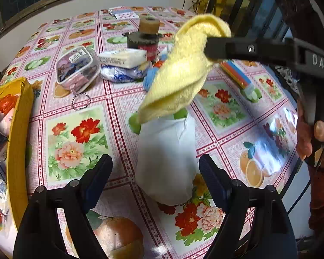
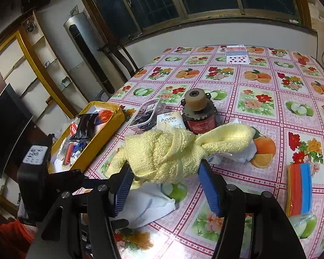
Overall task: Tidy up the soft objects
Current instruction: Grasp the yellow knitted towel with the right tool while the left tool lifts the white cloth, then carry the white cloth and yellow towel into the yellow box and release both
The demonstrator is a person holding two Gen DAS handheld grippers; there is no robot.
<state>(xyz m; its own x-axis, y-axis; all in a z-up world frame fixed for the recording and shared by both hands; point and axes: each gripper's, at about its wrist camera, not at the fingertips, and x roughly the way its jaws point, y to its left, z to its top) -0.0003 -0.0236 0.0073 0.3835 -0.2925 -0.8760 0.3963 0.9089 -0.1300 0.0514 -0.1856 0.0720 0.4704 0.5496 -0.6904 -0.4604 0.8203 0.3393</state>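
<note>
Right claw lifts the yellow towel off the counter.

The right claw (image 2: 165, 172) is clamped on one yellow towel (image 2: 179, 151), which hangs in the air above one white cloth (image 1: 166, 161). The left claw (image 1: 155, 172) is spread apart with nothing in it, low on both sides of that white cloth. I think the job is only partly done. One yellow box (image 2: 101, 136) at the left edge of the counter (image 2: 270, 112) already holds a pile of small packs, too jumbled to count. Still out are the white cloth, one blue soft thing (image 1: 151, 78), two soft packs (image 1: 123, 64), one clear pouch (image 1: 75, 69) and one striped pack (image 2: 299, 191). One red jar (image 2: 199, 120) stands near the middle.
</note>
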